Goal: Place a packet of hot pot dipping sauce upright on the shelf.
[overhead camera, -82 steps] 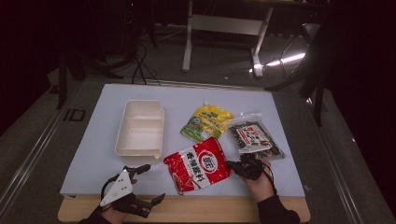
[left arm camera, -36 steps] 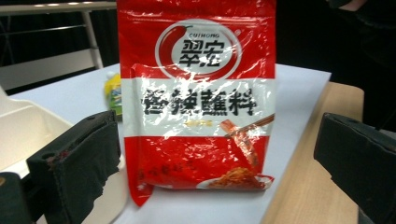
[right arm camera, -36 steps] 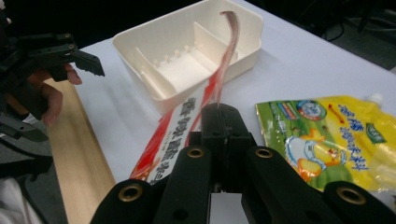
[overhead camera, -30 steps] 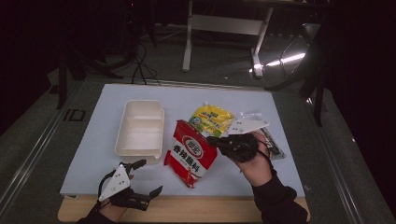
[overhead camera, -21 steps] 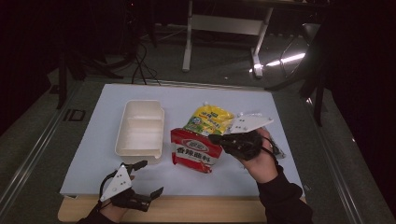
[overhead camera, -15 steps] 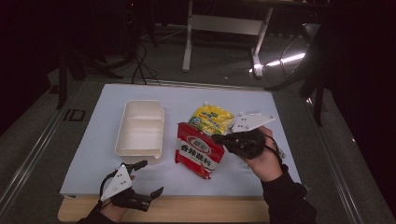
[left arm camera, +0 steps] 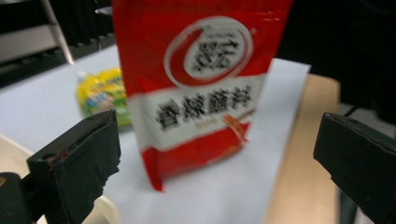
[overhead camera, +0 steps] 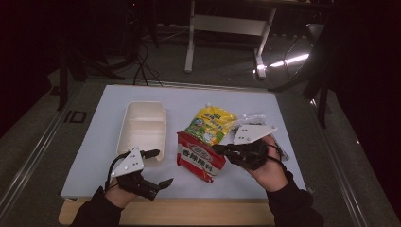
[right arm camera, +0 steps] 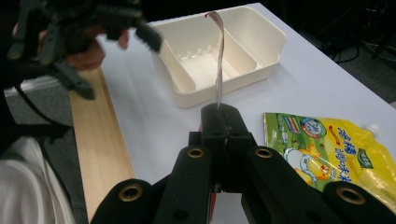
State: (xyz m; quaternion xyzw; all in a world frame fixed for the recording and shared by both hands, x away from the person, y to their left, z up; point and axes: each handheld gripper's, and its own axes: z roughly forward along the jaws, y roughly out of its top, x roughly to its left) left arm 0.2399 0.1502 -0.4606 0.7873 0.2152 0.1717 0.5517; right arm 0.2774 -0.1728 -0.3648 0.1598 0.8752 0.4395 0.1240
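On a white table (overhead camera: 94, 142), a cream two-compartment tray (overhead camera: 142, 130) sits left of centre. The red packet (overhead camera: 201, 161), flat on the table seconds ago, now hangs lifted just right of the tray, likely bound for it. The right gripper (overhead camera: 218, 149) is clamped on its edge; the left gripper (overhead camera: 158, 168) waits with jaws wide, holding nothing.

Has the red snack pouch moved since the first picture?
Yes. The red snack pouch, clamped by the right gripper, has lifted off the table and shifted toward the cream two-compartment tray.

Red pouch (left arm camera: 196, 88) blurred, top cut off; dark packet (overhead camera: 279, 144) half hidden.
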